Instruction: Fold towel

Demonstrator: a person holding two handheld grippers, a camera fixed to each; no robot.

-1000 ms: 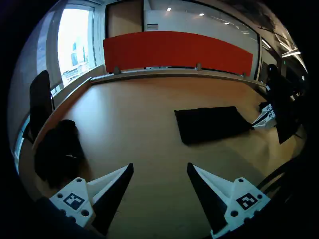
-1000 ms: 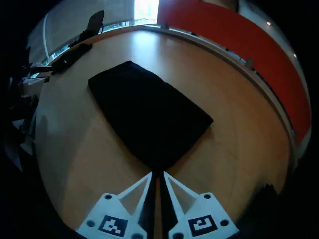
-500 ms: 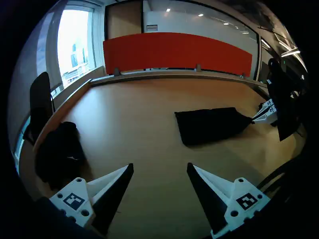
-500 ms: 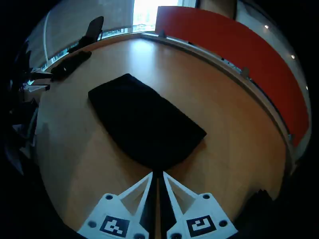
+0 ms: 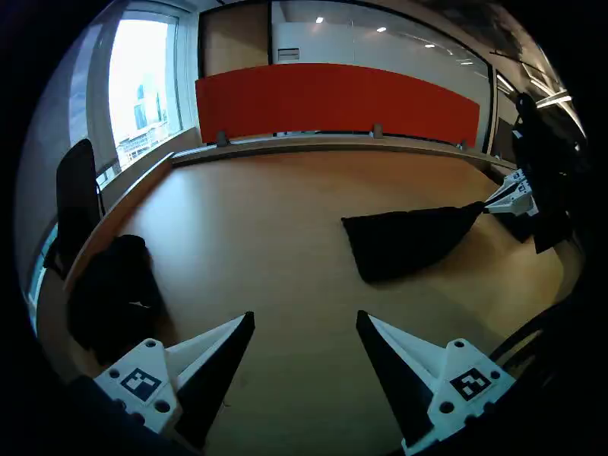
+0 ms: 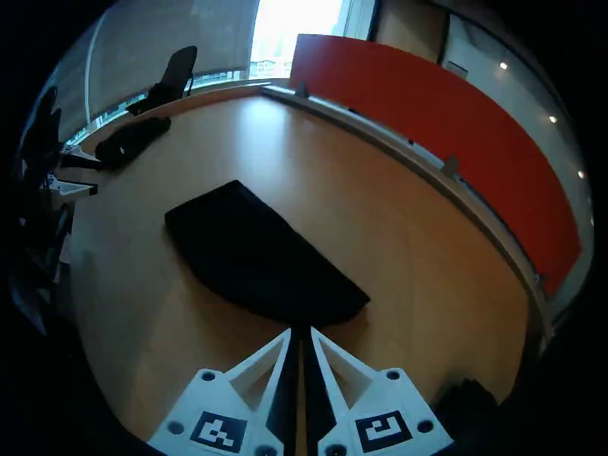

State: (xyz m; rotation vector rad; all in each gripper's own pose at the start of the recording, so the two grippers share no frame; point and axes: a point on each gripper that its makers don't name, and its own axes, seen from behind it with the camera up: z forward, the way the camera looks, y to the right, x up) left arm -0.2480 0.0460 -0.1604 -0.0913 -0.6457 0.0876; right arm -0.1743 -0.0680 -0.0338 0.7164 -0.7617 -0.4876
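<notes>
A black towel (image 5: 406,239) lies on the wooden table (image 5: 251,220), its right corner pulled up off the surface. My right gripper (image 5: 494,201) holds that corner at the far right of the left gripper view. In the right gripper view the right gripper (image 6: 302,333) is shut on the near corner of the towel (image 6: 258,262), which spreads away from the jaws toward the left. My left gripper (image 5: 304,315) hovers open over bare table, well short of the towel, with nothing between its fingers. The left gripper (image 6: 85,173) appears small at the far left.
A dark bundle (image 5: 114,292) lies at the table's left edge, also seen as a dark bundle (image 6: 133,140) in the right gripper view. A black chair (image 5: 76,197) stands beyond that edge. A red partition (image 5: 334,99) runs along the table's far side. A person's dark sleeve (image 5: 543,175) is behind the right gripper.
The right gripper has risen with the towel corner in it, lifting that end off the table and bunching the towel narrower. The left gripper has stayed in place, open.
</notes>
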